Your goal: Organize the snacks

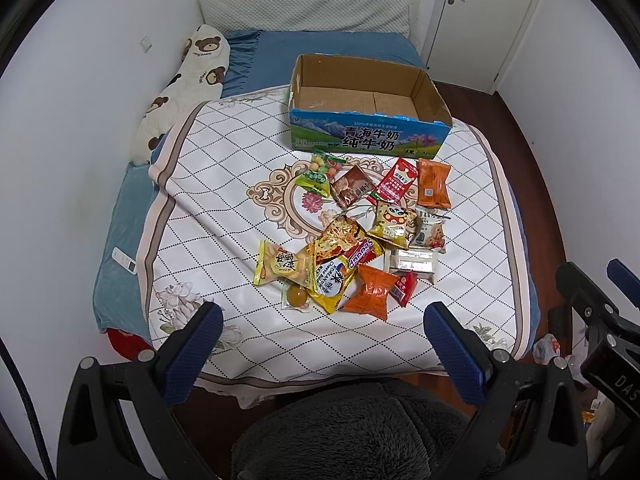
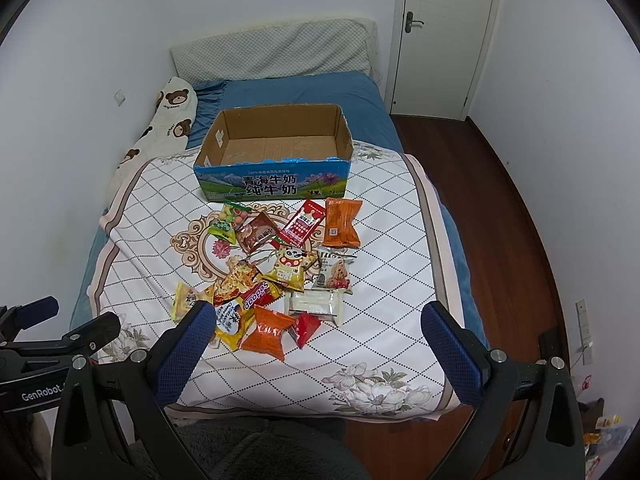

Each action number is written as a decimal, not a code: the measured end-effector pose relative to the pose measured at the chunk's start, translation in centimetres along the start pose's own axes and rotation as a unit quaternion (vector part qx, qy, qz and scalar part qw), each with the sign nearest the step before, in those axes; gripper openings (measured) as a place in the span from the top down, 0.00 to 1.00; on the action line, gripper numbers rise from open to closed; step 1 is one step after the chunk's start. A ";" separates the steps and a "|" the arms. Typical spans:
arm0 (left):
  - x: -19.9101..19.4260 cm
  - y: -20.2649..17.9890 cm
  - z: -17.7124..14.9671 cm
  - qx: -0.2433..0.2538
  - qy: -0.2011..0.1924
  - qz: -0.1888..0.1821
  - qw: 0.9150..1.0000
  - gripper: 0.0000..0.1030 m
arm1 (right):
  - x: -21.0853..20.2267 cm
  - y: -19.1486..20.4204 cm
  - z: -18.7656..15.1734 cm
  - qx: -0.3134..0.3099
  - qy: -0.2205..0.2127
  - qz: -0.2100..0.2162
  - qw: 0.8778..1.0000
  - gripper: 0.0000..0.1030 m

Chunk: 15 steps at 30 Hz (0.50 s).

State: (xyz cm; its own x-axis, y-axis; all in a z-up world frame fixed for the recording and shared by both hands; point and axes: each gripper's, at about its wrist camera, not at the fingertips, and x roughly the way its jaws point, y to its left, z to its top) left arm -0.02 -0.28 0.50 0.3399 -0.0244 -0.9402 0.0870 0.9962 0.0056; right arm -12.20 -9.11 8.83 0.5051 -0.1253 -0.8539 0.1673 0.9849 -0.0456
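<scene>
Cardboard, one open box [image 1: 362,98] with a blue printed front sits on the quilt [image 1: 224,184] in the upper middle of both views, and it holds nothing. Below it, at frame centre, lies one loose heap of snacks [image 1: 352,232], about fourteen packets: two orange packs [image 1: 433,183], two red packs [image 1: 394,185], several yellow bags [image 1: 280,266], one brown pack [image 1: 352,187], one clear sweets bag [image 1: 324,168] and one white pack [image 1: 412,265]. One bear pillow [image 1: 188,80] lies at upper left.

Both tools hover at the lower edge, apart from the heap. The left gripper [image 1: 322,346] is spread wide and grips nothing; the nearest packets lie just above its gap. The right gripper [image 2: 318,346] is also wide and bare; in its view the heap's lower packets sit between its blue fingers [image 2: 182,354].
</scene>
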 end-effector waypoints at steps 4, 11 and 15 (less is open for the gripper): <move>0.0 0.0 0.2 -0.002 -0.002 -0.001 1.000 0.00 | 0.0 -0.1 0.0 0.001 -0.002 0.002 1.000 0.00; 1.0 0.6 0.8 -0.009 -0.007 0.003 1.000 0.00 | 1.1 -0.2 -0.1 0.006 0.005 0.009 1.000 0.00; 4.1 2.4 1.4 -0.026 -0.012 0.035 0.999 0.00 | 4.8 0.3 -0.3 0.003 0.033 0.040 0.999 0.00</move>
State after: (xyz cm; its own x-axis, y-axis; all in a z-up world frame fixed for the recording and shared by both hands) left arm 2.86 1.94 -2.87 0.3660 0.0450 -0.9295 0.0133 0.9985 0.0535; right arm -9.97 -9.39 4.53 0.4605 -0.0375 -0.8868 0.1339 0.9906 0.0276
